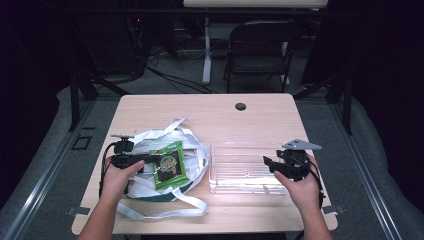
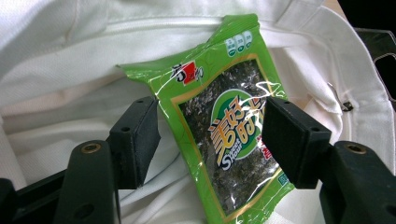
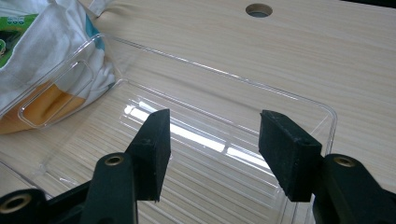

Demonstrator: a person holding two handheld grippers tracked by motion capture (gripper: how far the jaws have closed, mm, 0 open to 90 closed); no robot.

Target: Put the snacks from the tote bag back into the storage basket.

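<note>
Seaweed snack packet (image 2: 224, 135), green with a dark window and yellow letters, lies on top of the white cloth bag (image 1: 150, 145) at the left side of the tabletop (image 1: 240, 125). In the left gripper view the left gripper (image 2: 210, 135) has its jaws wide open, one on each side of the packet; the left jaw is just beside the packet's edge, the right jaw stands over its right part, and I cannot tell if they touch it. They do not squeeze it. The bag's long white straps (image 1: 170, 210) spread over the tabletop toward the person.

At the right side stands a clear plastic tray (image 1: 220, 150), empty, just beside the bag. The right gripper (image 3: 212, 154) hovers over the tray's near end, its jaws open wide and holding nothing. In the high view each hand holds its gripper, the left hand (image 1: 117, 180) at the bag, the right hand (image 1: 302, 187) at the tray's right end.
</note>
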